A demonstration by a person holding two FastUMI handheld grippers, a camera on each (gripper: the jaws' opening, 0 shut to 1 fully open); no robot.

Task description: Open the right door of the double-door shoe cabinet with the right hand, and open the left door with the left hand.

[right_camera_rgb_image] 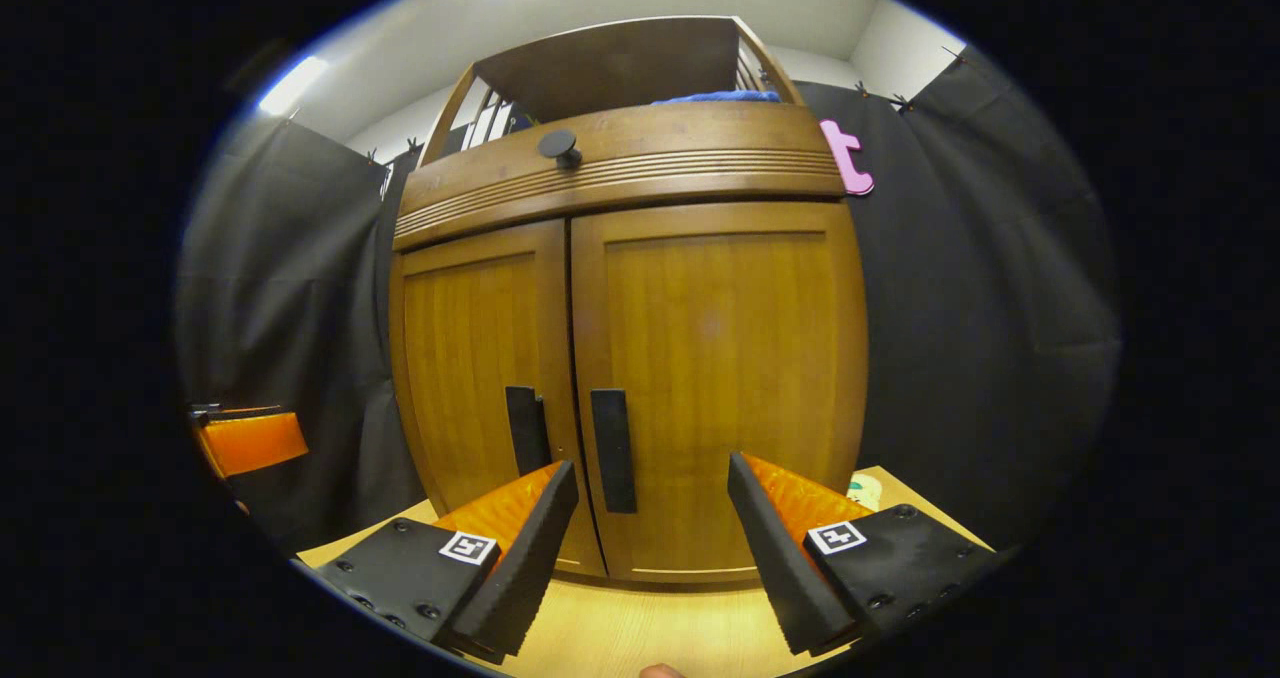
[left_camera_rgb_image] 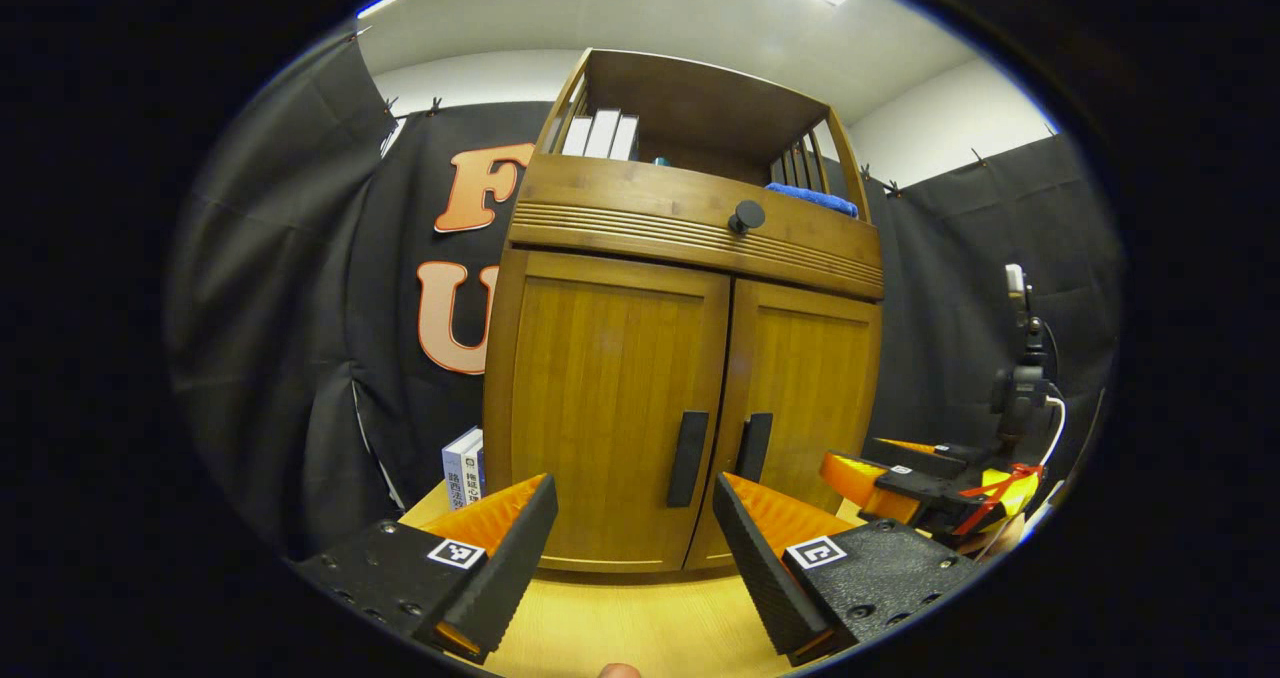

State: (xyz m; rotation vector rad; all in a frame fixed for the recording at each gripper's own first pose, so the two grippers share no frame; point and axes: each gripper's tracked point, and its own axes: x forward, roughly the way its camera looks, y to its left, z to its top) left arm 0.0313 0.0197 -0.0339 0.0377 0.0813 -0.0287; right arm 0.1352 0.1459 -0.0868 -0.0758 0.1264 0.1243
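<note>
Nearest the lens in the left gripper view, the left hand-held gripper (left_camera_rgb_image: 630, 533) is held level with its fingers spread wide and nothing between them, aimed at the left door's handle (left_camera_rgb_image: 688, 458). In the right gripper view, the right hand-held gripper (right_camera_rgb_image: 650, 518) is likewise spread wide and empty, pointed at the right door (right_camera_rgb_image: 715, 378) just beside its handle (right_camera_rgb_image: 613, 450). The right hand-held gripper is also seen farther off at the right of the left gripper view (left_camera_rgb_image: 860, 473). A pale wooden surface (left_camera_rgb_image: 620, 628) carries the shoe cabinet (left_camera_rgb_image: 690, 358), which stands upright against black cloth walls. Both doors are closed, and their dark bar handles run vertically on either side of the centre seam. Books (left_camera_rgb_image: 465, 466) stand beside the cabinet's left side.
</note>
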